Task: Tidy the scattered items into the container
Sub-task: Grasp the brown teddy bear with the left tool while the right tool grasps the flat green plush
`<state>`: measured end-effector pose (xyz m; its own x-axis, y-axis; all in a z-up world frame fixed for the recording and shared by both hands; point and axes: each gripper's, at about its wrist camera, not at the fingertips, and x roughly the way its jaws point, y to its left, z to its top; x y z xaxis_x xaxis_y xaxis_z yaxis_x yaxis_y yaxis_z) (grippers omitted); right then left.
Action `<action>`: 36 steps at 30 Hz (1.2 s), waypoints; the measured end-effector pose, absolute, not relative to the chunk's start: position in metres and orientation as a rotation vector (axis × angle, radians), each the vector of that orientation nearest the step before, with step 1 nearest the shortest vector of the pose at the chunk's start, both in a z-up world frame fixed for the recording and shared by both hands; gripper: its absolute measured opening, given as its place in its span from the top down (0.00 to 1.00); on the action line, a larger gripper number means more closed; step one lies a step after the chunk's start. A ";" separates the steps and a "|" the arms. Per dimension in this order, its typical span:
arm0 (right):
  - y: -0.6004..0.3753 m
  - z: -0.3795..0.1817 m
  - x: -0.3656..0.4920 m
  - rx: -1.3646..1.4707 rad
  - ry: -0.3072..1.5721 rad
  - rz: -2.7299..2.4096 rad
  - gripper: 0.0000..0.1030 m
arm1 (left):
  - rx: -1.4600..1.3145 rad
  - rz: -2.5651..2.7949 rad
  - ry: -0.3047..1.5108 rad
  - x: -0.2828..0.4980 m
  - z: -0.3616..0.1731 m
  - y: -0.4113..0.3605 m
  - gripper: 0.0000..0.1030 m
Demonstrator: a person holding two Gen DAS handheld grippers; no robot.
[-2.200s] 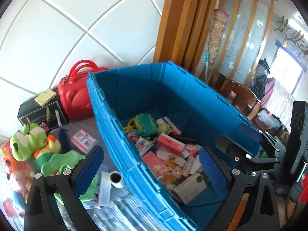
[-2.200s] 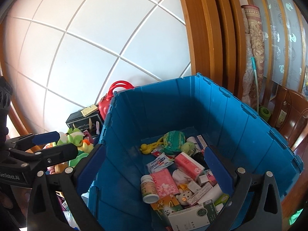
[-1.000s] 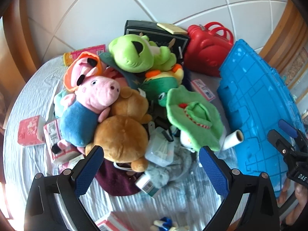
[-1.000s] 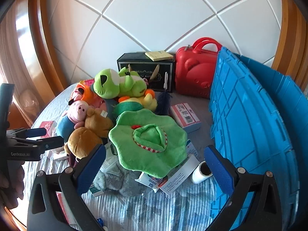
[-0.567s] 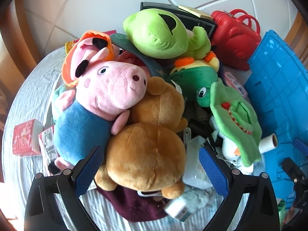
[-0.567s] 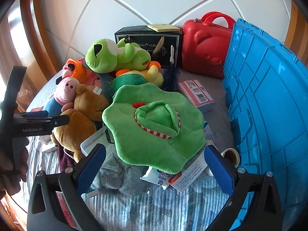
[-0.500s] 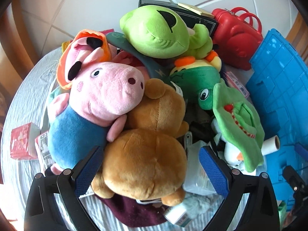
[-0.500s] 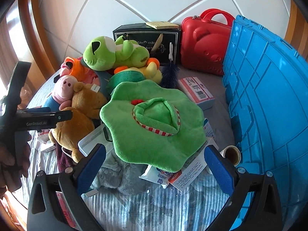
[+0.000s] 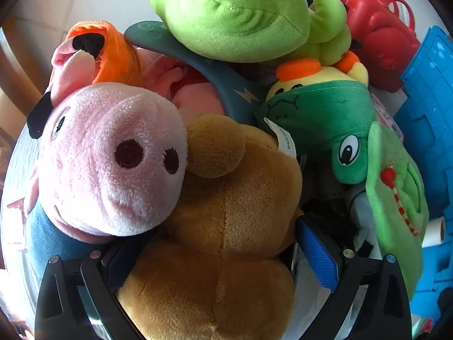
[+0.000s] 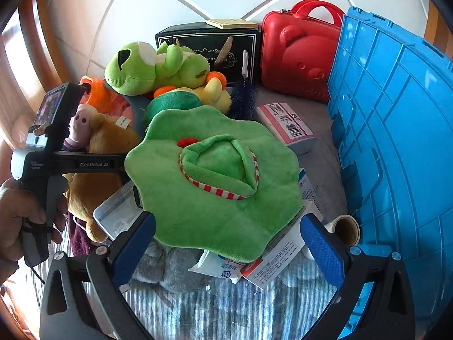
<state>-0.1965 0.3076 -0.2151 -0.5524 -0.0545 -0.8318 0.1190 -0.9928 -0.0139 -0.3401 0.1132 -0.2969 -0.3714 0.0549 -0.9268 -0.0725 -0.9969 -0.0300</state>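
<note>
In the left wrist view, the left gripper (image 9: pixel 219 250) stands spread wide around the brown plush bear (image 9: pixel 226 226), a finger at each flank; whether the pads press it I cannot tell. A pink pig plush (image 9: pixel 113 155) leans against the bear's left side. In the right wrist view, the right gripper (image 10: pixel 226 250) hangs wide open, holding nothing, above the green plush hat (image 10: pixel 215 175). The blue container (image 10: pixel 396 141) stands just right of the pile.
</note>
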 end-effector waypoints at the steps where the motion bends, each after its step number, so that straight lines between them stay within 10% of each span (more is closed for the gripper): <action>1: 0.306 -0.216 -0.199 1.433 0.109 -2.679 0.00 | -1.717 2.545 0.030 -0.341 -0.299 0.115 0.00; 11: 0.281 -0.250 -0.233 1.492 0.238 -2.606 0.00 | -1.732 2.541 0.048 -0.348 -0.308 0.122 0.00; 18: 0.264 -0.263 -0.238 1.520 0.316 -2.528 0.01 | -1.658 2.550 0.043 -0.335 -0.302 0.122 0.20; 22: 0.263 -0.260 -0.234 1.537 0.261 -2.474 0.58 | -1.629 2.554 0.007 -0.328 -0.298 0.120 0.27; 25: 0.263 -0.252 -0.229 1.523 0.235 -2.471 0.75 | -1.609 2.556 -0.045 -0.322 -0.293 0.116 0.30; 36: 0.266 -0.208 -0.208 1.418 0.122 -2.491 0.89 | -1.481 2.593 -0.163 -0.282 -0.251 0.100 0.36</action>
